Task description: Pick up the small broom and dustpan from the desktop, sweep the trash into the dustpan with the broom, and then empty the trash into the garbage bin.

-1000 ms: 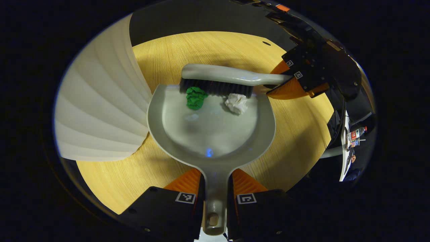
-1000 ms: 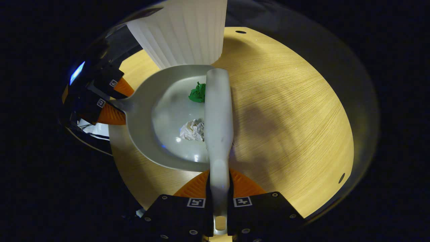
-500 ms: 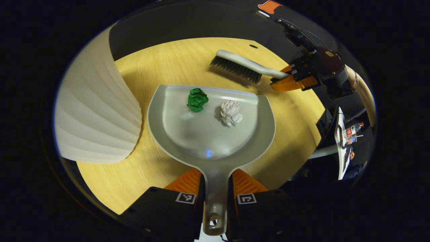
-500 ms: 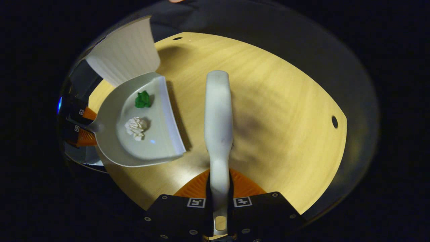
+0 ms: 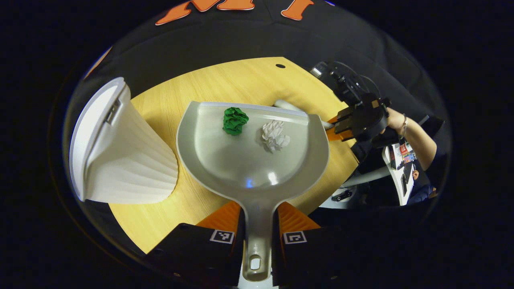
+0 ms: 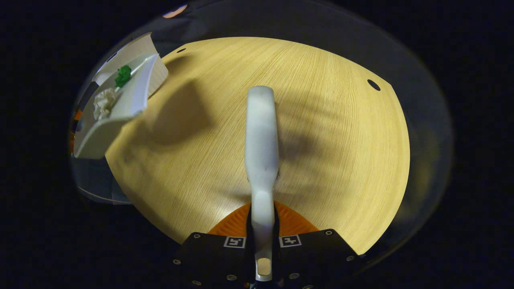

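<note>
A round wooden table (image 6: 329,120) with small dark holes (image 6: 373,84) near its edge.

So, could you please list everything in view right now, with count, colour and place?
dustpan: one, grey, held above the table
paper balls: two, green paper ball and white paper ball, in the dustpan
broom: one, grey, over the table
garbage bin: one, white, ribbed, left of the dustpan
table: one, light wood
left gripper: shut on the dustpan's handle
right gripper: shut on the broom's handle
person's hand: holding the right gripper
</note>
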Action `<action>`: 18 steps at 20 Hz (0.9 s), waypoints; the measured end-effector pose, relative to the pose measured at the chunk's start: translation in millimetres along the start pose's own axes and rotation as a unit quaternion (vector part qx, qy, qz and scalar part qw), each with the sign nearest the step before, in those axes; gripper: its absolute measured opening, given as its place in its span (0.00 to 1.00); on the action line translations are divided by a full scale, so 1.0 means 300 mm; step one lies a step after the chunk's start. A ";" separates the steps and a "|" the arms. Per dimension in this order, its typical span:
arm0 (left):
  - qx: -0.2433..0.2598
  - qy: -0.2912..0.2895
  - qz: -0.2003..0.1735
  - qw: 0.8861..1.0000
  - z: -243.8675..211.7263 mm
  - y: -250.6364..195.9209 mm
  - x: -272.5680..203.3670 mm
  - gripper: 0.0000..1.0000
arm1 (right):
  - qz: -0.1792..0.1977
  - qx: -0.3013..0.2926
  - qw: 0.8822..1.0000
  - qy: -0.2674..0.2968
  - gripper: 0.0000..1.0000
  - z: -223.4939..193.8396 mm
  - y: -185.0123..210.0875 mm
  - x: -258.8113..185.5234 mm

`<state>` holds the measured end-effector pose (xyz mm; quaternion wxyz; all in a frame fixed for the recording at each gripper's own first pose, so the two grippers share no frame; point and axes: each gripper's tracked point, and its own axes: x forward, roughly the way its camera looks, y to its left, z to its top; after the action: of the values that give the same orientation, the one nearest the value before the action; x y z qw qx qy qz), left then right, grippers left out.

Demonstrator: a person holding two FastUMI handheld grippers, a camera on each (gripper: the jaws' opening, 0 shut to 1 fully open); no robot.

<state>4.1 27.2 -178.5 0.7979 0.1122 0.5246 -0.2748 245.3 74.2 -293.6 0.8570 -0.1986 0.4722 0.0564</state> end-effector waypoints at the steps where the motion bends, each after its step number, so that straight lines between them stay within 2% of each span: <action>1: 0.002 -0.002 -0.002 1.000 0.026 0.004 -0.035 0.30 | 0.004 0.002 1.000 -0.003 0.16 0.022 0.020 0.016; 3: 0.013 -0.008 -0.003 1.000 0.080 0.002 -0.096 0.30 | 0.006 0.001 1.000 -0.004 0.16 0.073 0.051 0.043; 4: 0.019 -0.013 -0.001 1.000 0.116 -0.001 -0.125 0.30 | 0.006 -0.001 1.000 -0.005 0.15 0.001 0.038 0.016; 7: 0.034 -0.019 -0.005 0.999 0.178 -0.004 -0.241 0.30 | 0.010 -0.006 1.000 -0.006 0.16 0.064 0.045 0.039; 11: -0.014 -0.009 -0.047 0.999 0.256 0.019 -0.424 0.30 | 0.017 -0.016 1.000 -0.003 0.15 0.061 0.046 0.042; 13: -0.035 -0.018 -0.021 0.999 0.288 0.105 -0.479 0.30 | 0.019 -0.022 1.000 -0.002 0.16 0.062 0.042 0.042; 15: -0.053 -0.034 0.023 0.998 0.330 0.253 -0.546 0.30 | 0.022 -0.025 0.999 -0.001 0.16 0.072 0.046 0.047; 18: -0.069 -0.037 0.090 0.993 0.311 0.471 -0.637 0.30 | 0.027 -0.033 0.999 0.001 0.15 0.072 0.042 0.046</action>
<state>98.1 161.4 17.2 0.8442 0.0934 0.4999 -0.1696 266.1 93.0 -298.5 0.8477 -0.2136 0.4761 0.0953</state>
